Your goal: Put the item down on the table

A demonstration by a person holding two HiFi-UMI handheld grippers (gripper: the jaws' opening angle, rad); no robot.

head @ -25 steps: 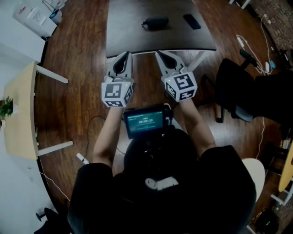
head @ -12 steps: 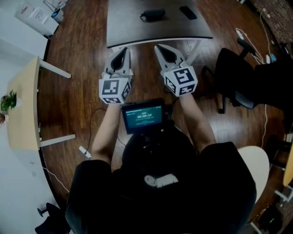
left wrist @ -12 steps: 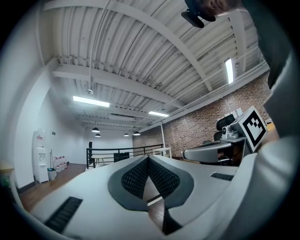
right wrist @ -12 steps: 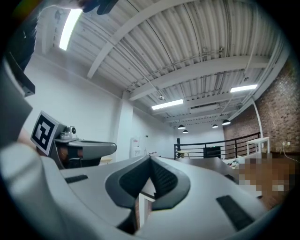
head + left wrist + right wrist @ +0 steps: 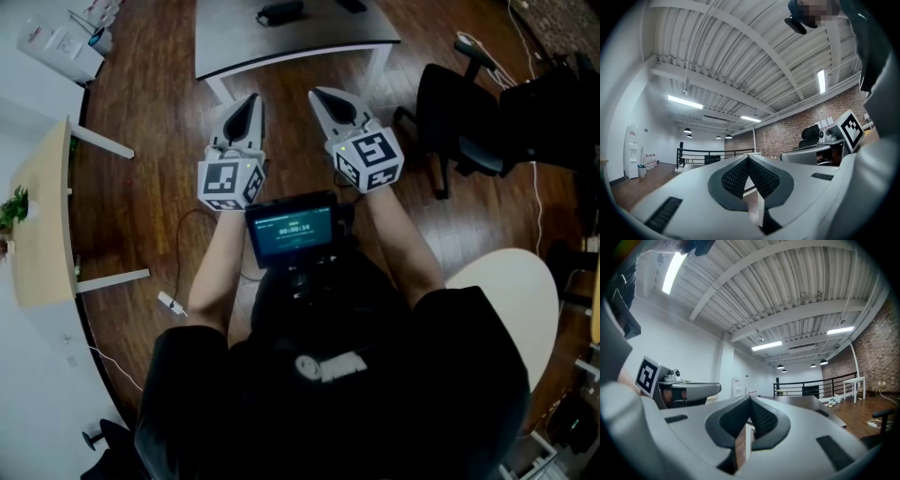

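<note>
Dark, pouch-like, the item [image 5: 281, 12] lies on the grey worktop [image 5: 234, 42], well apart from both tools. Short of it, the left gripper [image 5: 249, 101] and right gripper [image 5: 319, 96] hang over the wood floor [image 5: 150, 206], jaws pressed together on nothing. Placing looks done, so the next move likely calls only for standing clear.

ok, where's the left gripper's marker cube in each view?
Head view: left gripper's marker cube is left of centre, at the person's left hand.
Left gripper view: not in it.
Right gripper view: at the left edge, left of the jaws.
Shared landmark: the black railing, in both gripper views only.
</note>
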